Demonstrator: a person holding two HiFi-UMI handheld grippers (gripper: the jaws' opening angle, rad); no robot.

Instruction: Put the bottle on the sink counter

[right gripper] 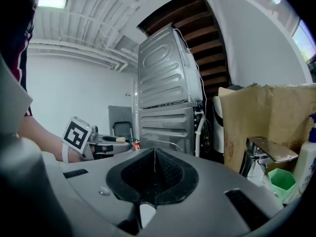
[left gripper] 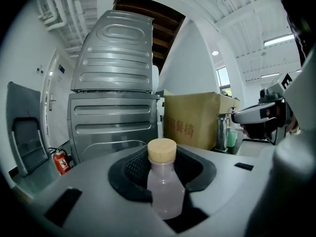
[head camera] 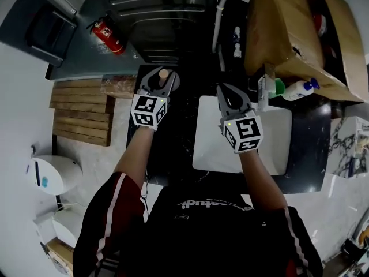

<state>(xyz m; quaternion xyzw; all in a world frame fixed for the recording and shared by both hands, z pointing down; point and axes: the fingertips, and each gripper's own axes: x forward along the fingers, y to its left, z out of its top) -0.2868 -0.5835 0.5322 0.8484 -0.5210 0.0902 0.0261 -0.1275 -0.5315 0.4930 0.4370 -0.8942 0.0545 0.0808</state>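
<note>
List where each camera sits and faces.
Head view: on the person's head, facing steeply down at the sink; shows both forearms, left gripper, right gripper.
Left gripper view: on the left gripper, facing along its jaws, which clamp the bottle.
Right gripper view: on the right gripper, facing along its shut, empty jaws.
Both gripper views share the cardboard box.

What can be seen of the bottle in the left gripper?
The bottle is small, translucent, plastic-looking and pale pinkish-white, closed with a round tan cork-like cap. It stands upright, clamped at its body between the jaws of the left gripper, over the dark counter. Its base is hidden.
</note>
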